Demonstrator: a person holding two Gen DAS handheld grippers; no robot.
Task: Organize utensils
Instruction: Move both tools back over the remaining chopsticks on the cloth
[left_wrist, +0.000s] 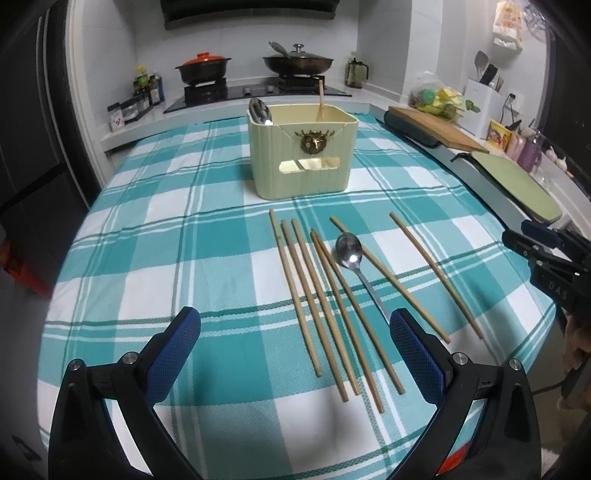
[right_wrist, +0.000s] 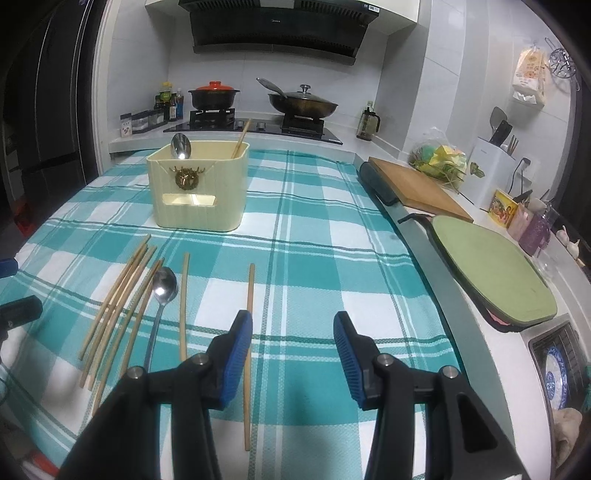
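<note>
Seven chopsticks (left_wrist: 325, 306), one spoon (left_wrist: 356, 266) loose mid-table — holder (left_wrist: 301, 155) part-filled; both grippers (left_wrist: 295, 354) (right_wrist: 293, 354) spread, empty — next: pinch one.

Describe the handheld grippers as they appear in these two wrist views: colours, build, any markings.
Both are black plastic. The left gripper and right gripper each have two curved fingers faced with blue textured pads, pinned by silver round-headed bolts. In the left view, the right gripper's body bears faint lettering. No sleeves or cables are clearly visible.
</note>
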